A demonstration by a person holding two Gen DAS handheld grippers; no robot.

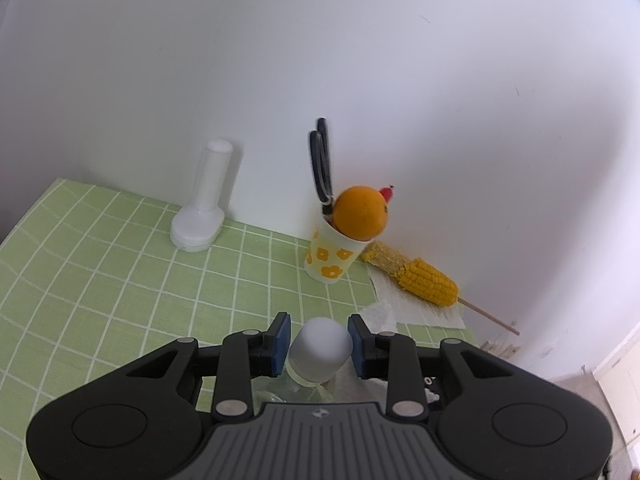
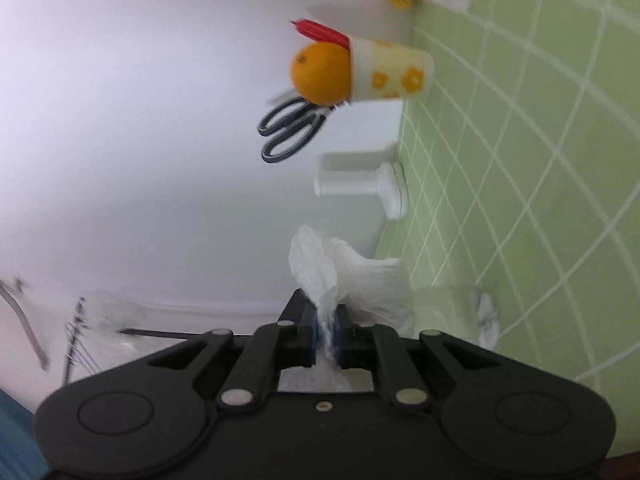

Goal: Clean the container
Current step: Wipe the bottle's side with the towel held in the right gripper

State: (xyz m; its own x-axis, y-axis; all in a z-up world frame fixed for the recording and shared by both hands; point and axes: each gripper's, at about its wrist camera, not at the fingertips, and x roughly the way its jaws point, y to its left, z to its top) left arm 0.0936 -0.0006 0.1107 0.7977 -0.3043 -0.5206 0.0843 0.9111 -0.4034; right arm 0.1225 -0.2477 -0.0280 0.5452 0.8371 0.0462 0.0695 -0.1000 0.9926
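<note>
Low over the green checked worktop (image 1: 120, 260), the left hand-held gripper (image 1: 319, 344) pinches a clear container (image 1: 320, 350) by its white-capped top. Beside it, the right hand-held gripper (image 2: 324, 334) is pressed together on a crumpled paper towel (image 2: 332, 268).

Two matte black plastic hand-held claws, matching build.
Left claw (image 1: 319, 342): ribbed grey top plate, small round emblem, silver pivot rivets, blue pads (image 1: 281, 344). Right claw (image 2: 325, 330): smooth black plate, one brass screw, silver rivets, blue pads.

cup (image 1: 330, 258): 1 | orange (image 1: 361, 212): 1 | scissors (image 1: 321, 160): 1 | corn cob (image 1: 416, 276): 1 | gripper (image 1: 319, 340): 2
</note>
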